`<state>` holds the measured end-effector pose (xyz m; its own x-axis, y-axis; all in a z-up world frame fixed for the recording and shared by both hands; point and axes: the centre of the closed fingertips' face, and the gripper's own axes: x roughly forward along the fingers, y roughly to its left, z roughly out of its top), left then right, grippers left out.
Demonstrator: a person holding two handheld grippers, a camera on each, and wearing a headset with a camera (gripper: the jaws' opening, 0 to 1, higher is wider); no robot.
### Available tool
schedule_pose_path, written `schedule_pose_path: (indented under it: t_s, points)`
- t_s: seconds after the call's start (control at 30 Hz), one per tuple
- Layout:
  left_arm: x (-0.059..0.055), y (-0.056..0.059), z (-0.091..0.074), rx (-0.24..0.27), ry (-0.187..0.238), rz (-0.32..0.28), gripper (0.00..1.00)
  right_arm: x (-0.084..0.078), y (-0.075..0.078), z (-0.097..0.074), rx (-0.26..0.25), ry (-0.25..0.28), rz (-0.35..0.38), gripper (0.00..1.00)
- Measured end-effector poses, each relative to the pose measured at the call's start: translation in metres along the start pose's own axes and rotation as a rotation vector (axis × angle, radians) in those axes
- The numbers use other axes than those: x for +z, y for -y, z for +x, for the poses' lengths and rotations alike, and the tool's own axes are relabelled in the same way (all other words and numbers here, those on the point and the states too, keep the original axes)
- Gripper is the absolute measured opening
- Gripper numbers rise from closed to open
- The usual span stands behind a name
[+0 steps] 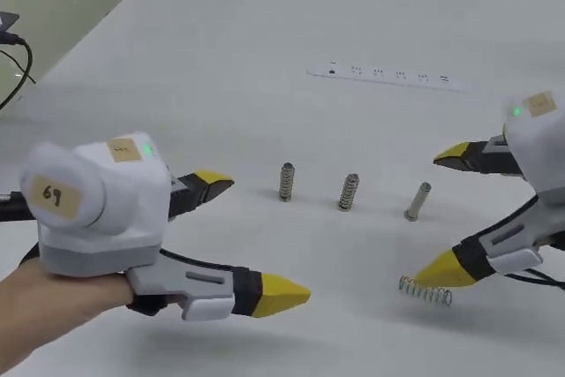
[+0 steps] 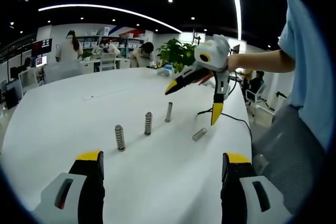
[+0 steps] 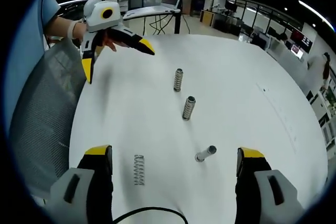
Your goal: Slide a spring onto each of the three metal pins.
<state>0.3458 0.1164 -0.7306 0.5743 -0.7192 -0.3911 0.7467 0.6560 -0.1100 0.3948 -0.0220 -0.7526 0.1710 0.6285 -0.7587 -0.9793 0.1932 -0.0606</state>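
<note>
My right claw (image 3: pixel 173 155) gapes wide, empty (so does my left claw (image 2: pixel 163 157)). Just ahead on the desk (image 3: pixel 236 87): the loose spring (image 3: pixel 138 169), lying flat, and 1 bare pin (image 3: pixel 205 153). 2 sprung pins (image 3: pixel 188 107) look done; next, I'd pinch that spring.

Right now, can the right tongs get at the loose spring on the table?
Likely yes. The loose spring lies flat on the table just ahead of one tip of the open right tongs, with nothing between them. The bare pin stands clear to the side.
</note>
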Motion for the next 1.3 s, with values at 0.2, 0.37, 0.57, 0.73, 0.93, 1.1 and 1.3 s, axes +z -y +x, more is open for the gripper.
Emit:
schedule_pose_path:
  t_s: [0.2,0.37,0.57,0.73,0.93,1.1,1.3]
  points:
    - [0.003,0.002,0.006,-0.015,-0.001,0.011,0.9,-0.009,-0.002,-0.011,-0.024,0.008,0.028,0.97]
    - [0.004,0.005,0.011,-0.03,-0.003,0.016,0.9,-0.016,-0.007,-0.018,-0.038,0.015,0.053,0.97]
    - [0.005,0.011,0.016,-0.054,-0.008,0.025,0.9,-0.021,-0.014,-0.028,-0.061,0.041,0.084,0.96]
    - [0.003,0.016,0.02,-0.073,-0.013,0.031,0.89,-0.031,-0.021,-0.033,-0.07,0.04,0.124,0.96]
    - [0.002,0.021,0.025,-0.098,-0.026,0.039,0.9,-0.041,-0.029,-0.038,-0.092,0.049,0.165,0.95]
    - [0.001,0.024,0.028,-0.117,-0.036,0.053,0.9,-0.045,-0.033,-0.042,-0.106,0.055,0.188,0.95]
    - [0.003,0.03,0.036,-0.149,-0.042,0.073,0.86,-0.045,-0.033,-0.047,-0.123,0.068,0.207,0.95]
